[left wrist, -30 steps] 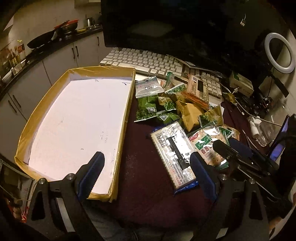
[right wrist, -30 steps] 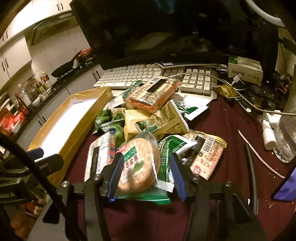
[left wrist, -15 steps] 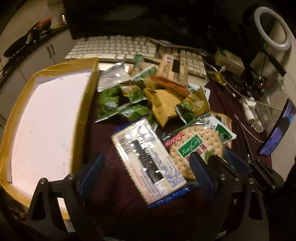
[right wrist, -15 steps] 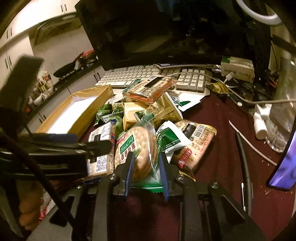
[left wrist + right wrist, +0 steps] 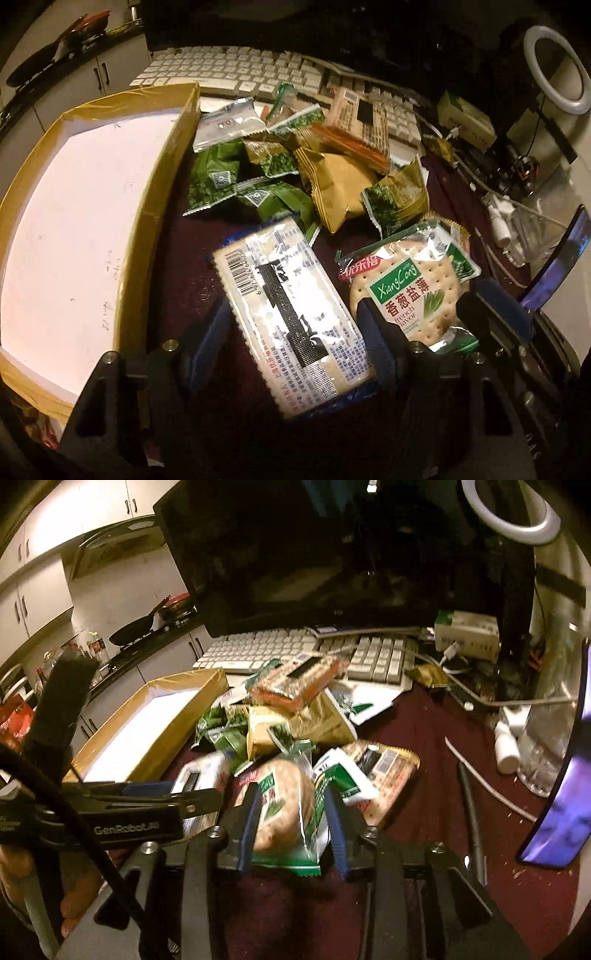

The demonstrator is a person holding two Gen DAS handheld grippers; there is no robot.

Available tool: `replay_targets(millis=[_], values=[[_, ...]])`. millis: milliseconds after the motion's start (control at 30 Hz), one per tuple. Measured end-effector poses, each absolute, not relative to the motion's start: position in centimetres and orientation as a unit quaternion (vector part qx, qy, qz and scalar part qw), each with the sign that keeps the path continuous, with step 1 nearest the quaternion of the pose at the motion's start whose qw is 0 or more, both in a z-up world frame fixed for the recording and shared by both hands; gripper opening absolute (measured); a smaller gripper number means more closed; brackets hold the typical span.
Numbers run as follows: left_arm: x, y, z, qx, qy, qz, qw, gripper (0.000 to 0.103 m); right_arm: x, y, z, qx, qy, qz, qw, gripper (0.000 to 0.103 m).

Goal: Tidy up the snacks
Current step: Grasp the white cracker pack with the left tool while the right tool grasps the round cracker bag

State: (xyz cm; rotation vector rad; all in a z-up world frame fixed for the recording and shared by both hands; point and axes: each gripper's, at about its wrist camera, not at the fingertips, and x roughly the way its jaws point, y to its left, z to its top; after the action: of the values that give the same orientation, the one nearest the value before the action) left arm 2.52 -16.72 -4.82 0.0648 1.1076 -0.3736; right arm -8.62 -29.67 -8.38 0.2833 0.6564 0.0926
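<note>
My left gripper (image 5: 291, 325) is shut on a long rectangular cracker pack (image 5: 291, 314) with a barcode, its blue pads pressing both long sides. My right gripper (image 5: 291, 805) is shut on a round cracker pack (image 5: 284, 805) with a green label, which also shows in the left wrist view (image 5: 406, 291). Behind them lies a pile of snacks (image 5: 295, 166): green, gold and orange packets. An open cardboard box (image 5: 159, 177) with a white bottom sits to the left, also seen in the right wrist view (image 5: 147, 716). The left gripper (image 5: 177, 801) appears at left in the right wrist view.
A white keyboard (image 5: 236, 70) and a dark monitor (image 5: 332, 554) stand behind the pile. Cables, small white bottles (image 5: 508, 738), a phone (image 5: 561, 786) and a ring light (image 5: 554, 70) crowd the right side. The table has a dark red cloth (image 5: 424, 812).
The left gripper moved forward and closed on the rectangular cracker pack. The right gripper, closed on the round cracker pack, has lifted and tilted it.
</note>
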Motion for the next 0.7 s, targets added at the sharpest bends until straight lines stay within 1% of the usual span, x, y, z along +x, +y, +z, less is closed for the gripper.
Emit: replay_targets(millis=[33,133,267,400,467,533,567,600,633,667,700], values=[[2.3,-16.3,-4.5,0.024,0.521,-0.179,0.834,0.065,-8.5,-29.5,-8.3,0.135,0.320,0.048,0.937,0.041],[1.4,-14.8,-2.6,0.003,0.501,-0.195,0.843,0.061,-7.4,-29.0,-8.5,0.121,0.327,0.049,0.936,0.043],[0.5,-13.0,-0.5,-0.004,0.470,-0.201,0.860,0.060,-5.6,-28.2,-9.7,0.119,0.360,0.055,0.924,0.043],[-0.3,-11.2,0.3,-0.037,0.464,-0.211,0.859,0.060,-5.2,-26.6,-10.9,0.078,0.386,0.050,0.918,0.043],[-0.7,-9.8,0.8,-0.040,0.455,-0.208,0.865,0.060,-5.4,-25.8,-11.0,0.060,0.386,0.042,0.920,0.042],[-0.7,-9.5,0.0,-0.044,0.444,-0.201,0.872,0.060,-5.4,-25.4,-10.9,0.047,0.387,0.034,0.920,0.041],[-0.9,-8.8,0.5,-0.049,0.440,-0.200,0.874,0.060,-5.5,-25.4,-10.8,0.046,0.388,0.031,0.920,0.040],[-0.6,-9.4,-0.1,-0.050,0.437,-0.195,0.877,0.060,-5.6,-25.5,-10.7,0.049,0.387,0.029,0.920,0.036],[-0.7,-8.9,0.2,-0.054,0.435,-0.194,0.878,0.060,-5.7,-25.6,-10.4,0.052,0.385,0.030,0.921,0.035],[-0.3,-10.4,-0.6,-0.054,0.431,-0.190,0.880,0.060,-5.7,-25.7,-10.3,0.060,0.385,0.036,0.920,0.035],[-0.2,-10.9,-0.8,-0.055,0.427,-0.186,0.883,0.060,-5.5,-25.7,-10.3,0.069,0.388,0.041,0.918,0.038]])
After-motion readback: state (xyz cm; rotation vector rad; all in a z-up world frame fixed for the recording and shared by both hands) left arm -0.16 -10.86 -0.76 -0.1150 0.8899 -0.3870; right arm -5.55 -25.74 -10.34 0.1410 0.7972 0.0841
